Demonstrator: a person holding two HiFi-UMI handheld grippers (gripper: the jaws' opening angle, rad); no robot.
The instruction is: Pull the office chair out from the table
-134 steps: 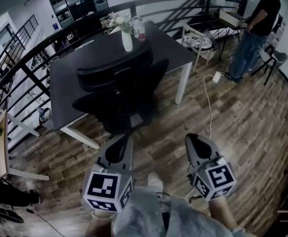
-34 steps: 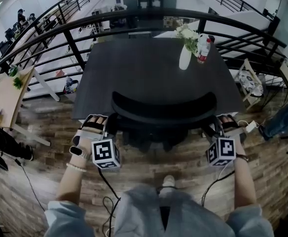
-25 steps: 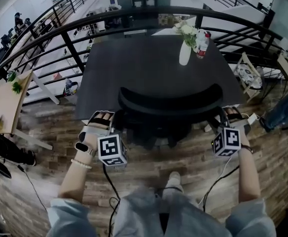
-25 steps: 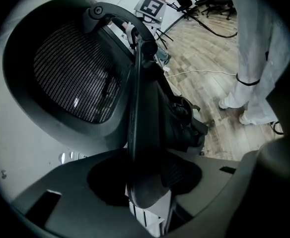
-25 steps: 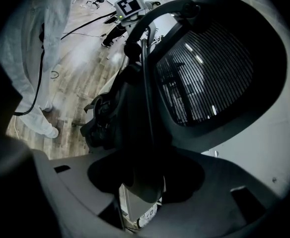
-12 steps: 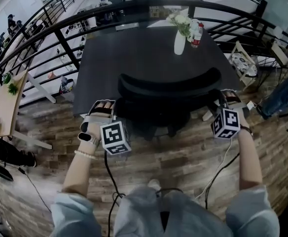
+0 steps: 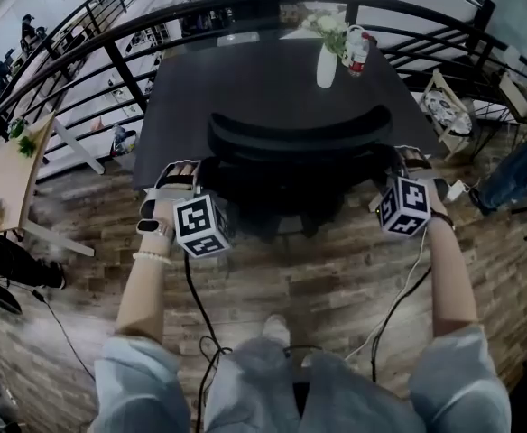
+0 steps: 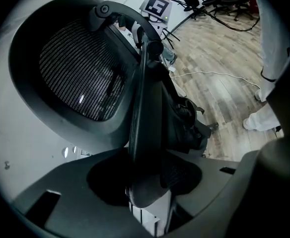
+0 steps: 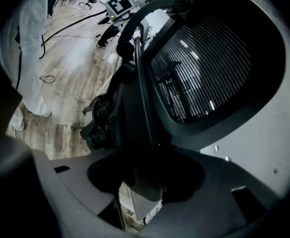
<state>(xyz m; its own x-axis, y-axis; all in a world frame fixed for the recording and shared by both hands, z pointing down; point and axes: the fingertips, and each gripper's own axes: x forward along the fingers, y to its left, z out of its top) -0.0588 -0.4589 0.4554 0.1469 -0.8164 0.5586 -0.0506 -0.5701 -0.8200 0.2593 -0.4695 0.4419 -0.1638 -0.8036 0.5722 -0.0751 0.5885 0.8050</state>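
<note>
Office chair (image 7: 300, 142) stands tucked under the near edge of the dark bench (image 7: 245, 79), backrest toward the person. Left gripper (image 7: 180, 174) fingers clamp, set wide, on the chair's left edge. Right gripper (image 7: 411, 159) fingers clamp likewise on its right edge. Wooden floor (image 7: 327, 273) nearer lies open, with cables (image 7: 194, 323) trailing.

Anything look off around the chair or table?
Nothing stands out. The vase stands upright on the table, the office chair sits square to the table, and the left tool and right tool each have part of the chair's side between their jaws.
</note>
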